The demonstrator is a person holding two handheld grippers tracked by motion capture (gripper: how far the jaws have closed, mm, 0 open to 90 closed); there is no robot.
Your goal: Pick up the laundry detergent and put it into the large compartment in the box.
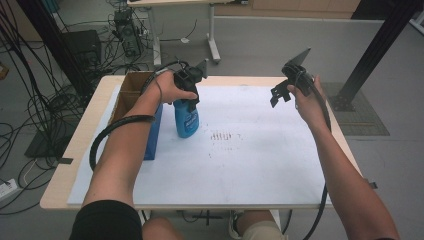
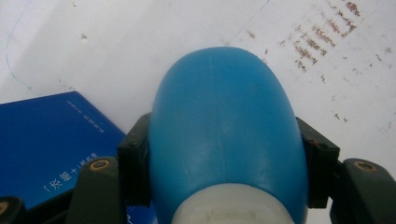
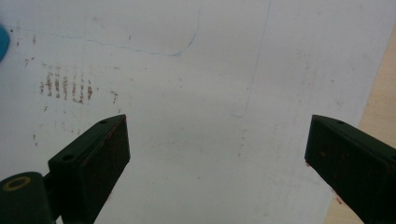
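Looking down from the high view: left tongs [image 1: 192, 97] clamped on the neck end of a blue bottle [image 1: 186, 119], which stands upright on the white sheet [image 1: 250, 165] covering the surface [image 1: 70, 165], at about 10 o'clock from the sheet's middle. Bottle sits just beside a dark blue box [image 1: 153, 134], at the box's 3 o'clock; whether they touch, cannot tell. Cardboard box [image 1: 131, 90] behind the blue one, at the surface's far left corner. Right tongs [image 1: 280, 94] held up in the air over the far right part of the sheet, well apart from the bottle. Patch of brown marks [image 1: 222, 136] near the sheet's middle.

Left gripper view: bottle [image 2: 224, 126] seen from above its shoulder, white collar at 6 o'clock, a black pad pressed against each flank. Dark blue box [image 2: 51, 144] at 8 o'clock, printed lettering on it readable here and not from above. Brown marks [image 2: 322, 42] at 1 o'clock.

Right gripper view: right tongs [image 3: 217, 158] spread wide, nothing between them, bare sheet [image 3: 210, 93] below. Brown marks [image 3: 65, 86] at 9 o'clock; a sliver of the bottle [image 3: 3, 42] at the left edge; the bare surface [image 3: 380, 107] at 3 o'clock. Reddish smears on the pad faces show here.
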